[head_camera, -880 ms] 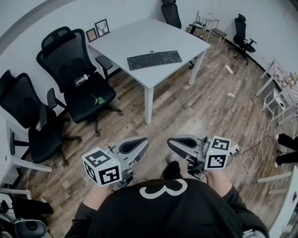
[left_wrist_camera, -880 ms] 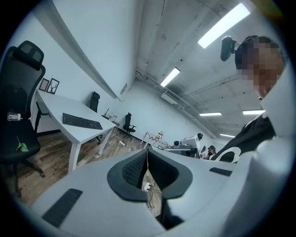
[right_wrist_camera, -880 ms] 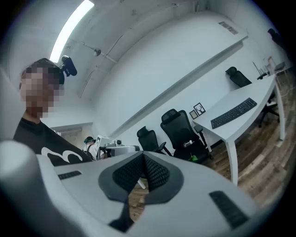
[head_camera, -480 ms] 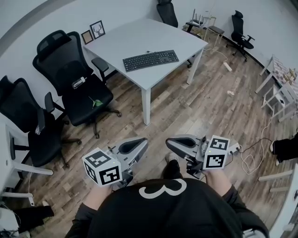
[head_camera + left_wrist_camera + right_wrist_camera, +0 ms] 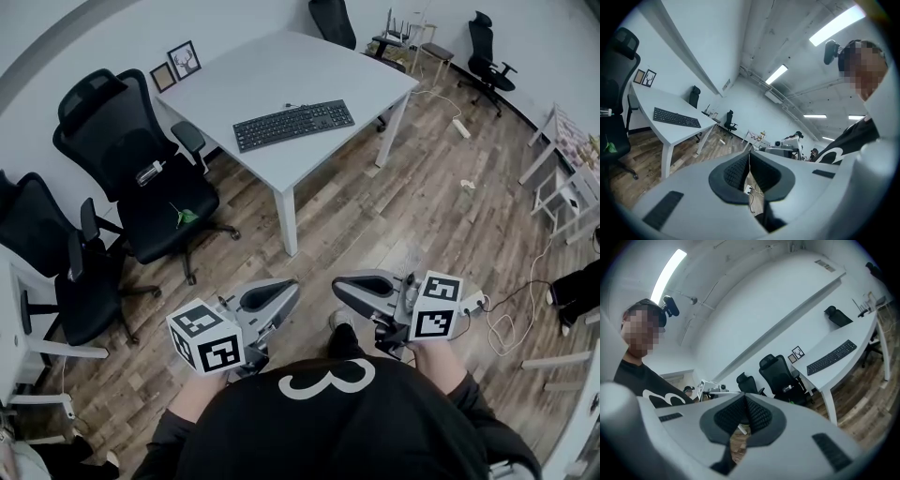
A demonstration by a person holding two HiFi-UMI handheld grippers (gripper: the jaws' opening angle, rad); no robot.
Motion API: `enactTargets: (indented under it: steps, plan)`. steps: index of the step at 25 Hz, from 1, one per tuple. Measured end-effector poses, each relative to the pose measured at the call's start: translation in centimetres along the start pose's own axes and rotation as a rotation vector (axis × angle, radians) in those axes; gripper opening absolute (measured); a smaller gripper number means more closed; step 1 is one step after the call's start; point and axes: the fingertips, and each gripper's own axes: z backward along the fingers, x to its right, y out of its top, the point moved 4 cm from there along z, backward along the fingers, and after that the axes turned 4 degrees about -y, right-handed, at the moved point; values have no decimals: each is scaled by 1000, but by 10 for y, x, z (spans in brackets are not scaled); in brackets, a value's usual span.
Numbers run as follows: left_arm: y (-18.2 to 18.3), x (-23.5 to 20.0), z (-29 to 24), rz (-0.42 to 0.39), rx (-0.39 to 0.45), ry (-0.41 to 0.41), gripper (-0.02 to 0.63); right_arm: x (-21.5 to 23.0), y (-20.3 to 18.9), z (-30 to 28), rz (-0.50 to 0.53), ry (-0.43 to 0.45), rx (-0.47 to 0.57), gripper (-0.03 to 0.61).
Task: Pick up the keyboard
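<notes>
While both jaws sit closed, keyboard (image 5: 293,125) well ahead, on table (image 5: 281,70).

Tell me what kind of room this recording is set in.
Most likely an office or meeting room: a white table with a black keyboard, and black swivel office chairs beside it.

A white rectangular table (image 5: 300,70) stands on a brown wood-plank floor (image 5: 394,225) by a plain white wall (image 5: 56,37), two small framed pictures (image 5: 185,58) at its corner; black mesh office chairs (image 5: 159,202) stand alongside, under long ceiling strip lights (image 5: 839,24)
</notes>
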Motion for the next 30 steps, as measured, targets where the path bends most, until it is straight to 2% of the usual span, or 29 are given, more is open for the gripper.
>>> enactTargets:
  steps: [11, 19, 23, 30]
  plan:
    - [52, -56, -105, 26, 10, 24, 15, 109, 72, 26, 3, 14, -6, 8]
    - [80, -73, -187, 29, 14, 11, 15, 174, 116, 65, 2, 4, 4, 8]
    - [87, -77, -207, 43, 20, 23, 15, 196, 134, 77, 4, 5, 22, 8]
    - [87, -100, -212, 70, 25, 69, 15, 222, 130, 68, -32, 28, 5, 8]
